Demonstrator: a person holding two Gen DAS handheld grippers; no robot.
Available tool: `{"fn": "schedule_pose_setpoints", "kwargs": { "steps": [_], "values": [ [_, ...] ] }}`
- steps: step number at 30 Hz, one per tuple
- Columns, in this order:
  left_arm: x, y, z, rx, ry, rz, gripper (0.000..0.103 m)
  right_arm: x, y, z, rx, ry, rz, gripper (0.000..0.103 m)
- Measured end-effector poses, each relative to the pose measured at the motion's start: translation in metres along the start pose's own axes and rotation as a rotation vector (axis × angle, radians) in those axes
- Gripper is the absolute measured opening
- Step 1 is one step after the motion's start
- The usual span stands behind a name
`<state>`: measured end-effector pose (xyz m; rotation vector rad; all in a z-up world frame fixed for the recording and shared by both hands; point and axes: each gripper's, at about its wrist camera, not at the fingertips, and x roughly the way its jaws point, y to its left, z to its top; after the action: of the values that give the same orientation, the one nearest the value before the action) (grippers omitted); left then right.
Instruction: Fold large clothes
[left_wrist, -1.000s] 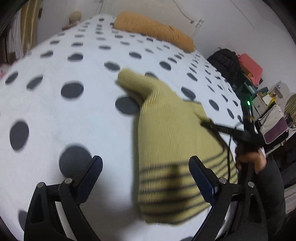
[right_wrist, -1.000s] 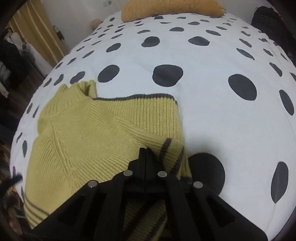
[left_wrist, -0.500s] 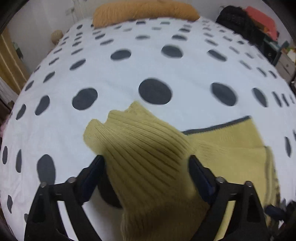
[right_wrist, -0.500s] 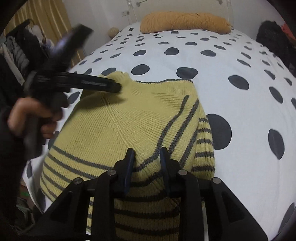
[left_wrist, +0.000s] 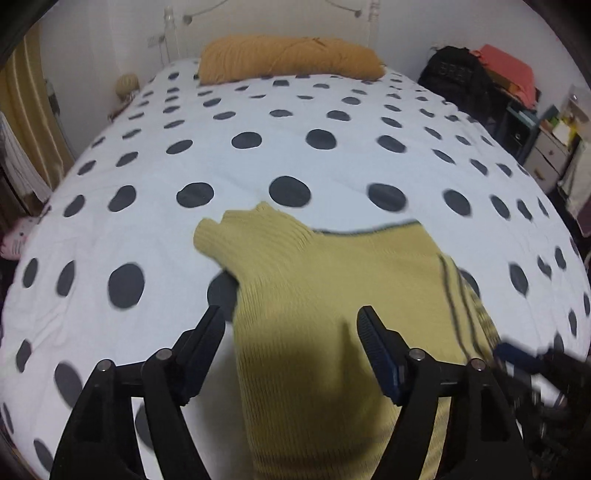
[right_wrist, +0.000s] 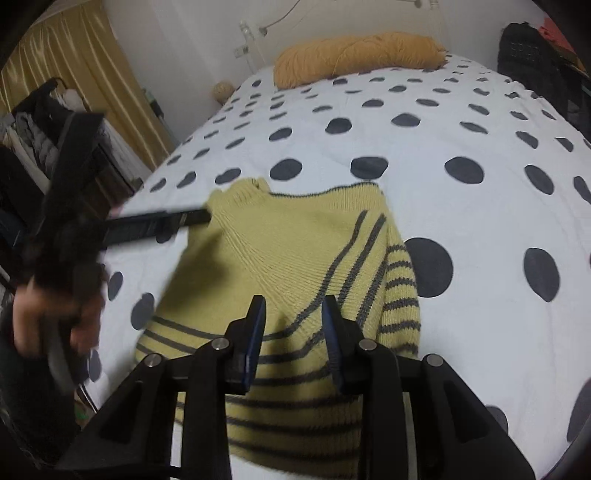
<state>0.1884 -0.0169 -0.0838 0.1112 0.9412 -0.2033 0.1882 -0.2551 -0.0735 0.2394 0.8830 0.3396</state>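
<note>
A yellow knit sweater with dark grey stripes lies folded on the polka-dot bed; it also shows in the left wrist view. A striped sleeve lies along its right side. My left gripper is open and empty, hovering over the sweater's near left part; it shows blurred at the left of the right wrist view. My right gripper is open a little and empty, just above the sweater's striped hem; its tip shows blurred in the left wrist view.
The white bedspread with dark dots stretches far behind the sweater. An orange pillow lies at the headboard. A black backpack and cluttered shelves stand at the right. Yellow curtains and a clothes rack are at the left.
My right gripper let go of the sweater, opened wider and drew back. My left gripper stayed open and pulled back from the collar. The sweater now lies flat.
</note>
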Motion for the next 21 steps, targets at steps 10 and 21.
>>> {"fn": "schedule_pose_setpoints", "kwargs": {
  "steps": [10, 21],
  "values": [
    [0.04, -0.012, -0.073, -0.092, 0.085, 0.048, 0.09, 0.033, 0.002, -0.046, -0.089, 0.078, -0.175, 0.057],
    [0.033, -0.018, -0.087, -0.127, 0.036, 0.098, 0.09, 0.028, 0.002, -0.055, -0.097, 0.052, -0.181, 0.057]
  ]
}}
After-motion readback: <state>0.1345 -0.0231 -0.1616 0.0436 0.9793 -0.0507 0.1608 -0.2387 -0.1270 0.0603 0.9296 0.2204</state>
